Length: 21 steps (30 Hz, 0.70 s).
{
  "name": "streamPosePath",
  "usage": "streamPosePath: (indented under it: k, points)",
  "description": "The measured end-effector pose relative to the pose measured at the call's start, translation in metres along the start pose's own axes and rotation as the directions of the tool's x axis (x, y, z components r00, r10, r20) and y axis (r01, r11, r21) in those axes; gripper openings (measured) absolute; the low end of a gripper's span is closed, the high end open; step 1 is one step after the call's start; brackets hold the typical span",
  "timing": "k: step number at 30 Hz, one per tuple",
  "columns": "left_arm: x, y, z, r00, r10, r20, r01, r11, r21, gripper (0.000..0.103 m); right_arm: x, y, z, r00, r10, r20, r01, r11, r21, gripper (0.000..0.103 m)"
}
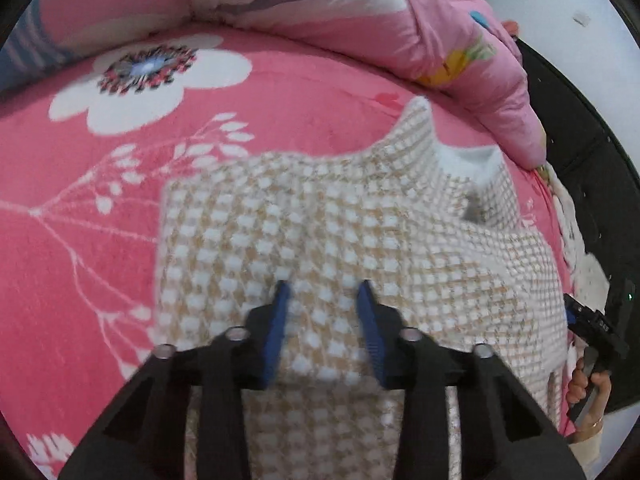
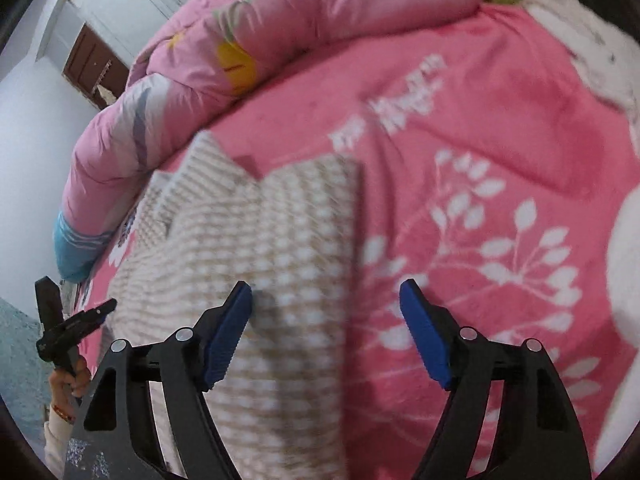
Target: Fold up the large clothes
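Observation:
A beige-and-white houndstooth garment (image 1: pixel 320 220) lies folded on the pink bed, its collar at the far right in the left wrist view. My left gripper (image 1: pixel 325 286) points down onto its near part, and a ridge of the cloth fills the narrow gap between the blue pads, which press on it. In the right wrist view the garment (image 2: pixel 260 240) sits left of centre. My right gripper (image 2: pixel 326 286) hangs over its right edge with the jaws wide apart and nothing gripped. The left pad (image 2: pixel 228 332) is above the cloth and the other above the sheet.
A pink sheet (image 1: pixel 280 92) with white flowers covers the bed. A rolled pink quilt (image 2: pixel 280 20) lines the far side, with a white fluffy blanket (image 2: pixel 580 32) beyond it. Dark furniture (image 1: pixel 580 140) stands past the bed edge. A hand (image 2: pixel 72 380) holds the left tool.

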<state>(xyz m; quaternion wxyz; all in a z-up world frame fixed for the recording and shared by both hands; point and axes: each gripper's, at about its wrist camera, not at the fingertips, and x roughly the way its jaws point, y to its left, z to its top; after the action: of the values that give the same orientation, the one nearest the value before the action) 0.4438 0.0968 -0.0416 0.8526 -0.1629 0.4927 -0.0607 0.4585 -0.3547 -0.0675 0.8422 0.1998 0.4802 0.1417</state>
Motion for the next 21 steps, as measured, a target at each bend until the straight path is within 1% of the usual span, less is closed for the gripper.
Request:
streamPosePath:
  k: [2,3,5,6,7,8,9,10,11,12,13,14,16,17,19,20,21]
  points:
    - [-0.009,-0.005,0.002,1.000,-0.009,0.017,0.009,1.000,0.023,0.011,-0.002,0.002,-0.003,1.000,0.009,0.011,-0.009,1.000,-0.010,0.072]
    - [-0.022,-0.007,0.006,0.998,-0.036,0.045,0.035,0.999,0.034,0.010,-0.004,0.004,-0.002,1.000,0.013,0.017,-0.013,1.000,-0.015,0.072]
    - [-0.054,-0.009,-0.001,0.990,-0.080,0.116,0.075,0.996,0.048,0.010,-0.009,0.004,-0.003,0.999,0.030,0.033,-0.029,0.999,-0.026,0.072]
    - [-0.065,-0.009,-0.001,0.987,-0.077,0.143,0.070,0.996,0.058,0.010,-0.014,0.005,-0.006,0.998,0.040,0.041,-0.039,0.999,-0.036,0.072]
    - [-0.078,-0.006,-0.004,0.981,-0.061,0.182,0.050,0.997,0.067,0.010,-0.019,0.002,-0.007,0.998,0.044,0.045,-0.042,0.998,-0.045,0.072]
    - [-0.082,-0.003,-0.006,0.979,-0.047,0.197,0.034,0.997,0.067,0.010,-0.019,0.003,-0.009,0.998,0.042,0.049,-0.039,0.997,-0.059,0.072]
    - [-0.079,0.005,-0.011,0.980,-0.014,0.197,0.001,0.998,0.066,0.010,-0.018,0.006,-0.011,0.998,0.036,0.044,-0.033,0.997,-0.072,0.072]
    - [-0.071,0.010,-0.020,0.983,0.026,0.181,-0.040,0.996,0.076,0.010,-0.014,0.007,-0.014,0.999,0.027,0.032,-0.024,0.996,-0.083,0.072]
    - [-0.067,0.015,-0.032,0.985,0.049,0.165,-0.063,0.995,0.082,0.010,-0.012,0.007,-0.016,1.000,0.015,0.021,-0.013,0.996,-0.088,0.072]
    - [-0.051,0.025,-0.040,0.988,0.069,0.136,-0.080,0.994,0.080,0.010,-0.008,0.006,-0.018,1.000,0.005,0.015,-0.003,0.996,-0.090,0.072]
    - [-0.045,0.027,-0.046,0.989,0.073,0.127,-0.083,0.994,0.077,0.010,-0.006,0.007,-0.020,1.000,-0.004,0.018,0.006,0.996,-0.092,0.072]
    - [-0.040,0.032,-0.051,0.988,0.067,0.136,-0.077,0.994,0.073,0.011,-0.005,0.006,-0.020,1.000,-0.008,0.021,0.010,0.996,-0.093,0.072]
    - [-0.040,0.035,-0.054,0.983,0.059,0.174,-0.074,0.994,0.078,0.011,-0.009,0.009,-0.018,1.000,-0.018,0.025,0.020,0.995,-0.100,0.072]
    - [-0.040,0.032,-0.053,0.981,0.070,0.180,-0.087,0.992,0.087,0.011,-0.011,0.009,-0.017,0.999,-0.027,0.030,0.030,0.994,-0.108,0.072]
    - [-0.044,0.026,-0.053,0.979,0.103,0.178,-0.123,0.987,0.107,0.016,-0.022,0.015,-0.015,0.996,-0.058,0.064,0.067,0.988,-0.141,0.072]
    - [-0.049,0.025,-0.055,0.975,0.118,0.186,-0.140,0.984,0.110,0.018,-0.027,0.017,-0.013,0.995,-0.065,0.079,0.076,0.985,-0.153,0.072]
    - [-0.058,0.023,-0.054,0.969,0.132,0.210,-0.157,0.982,0.108,0.019,-0.037,0.023,-0.012,0.992,-0.066,0.103,0.084,0.981,-0.175,0.071]
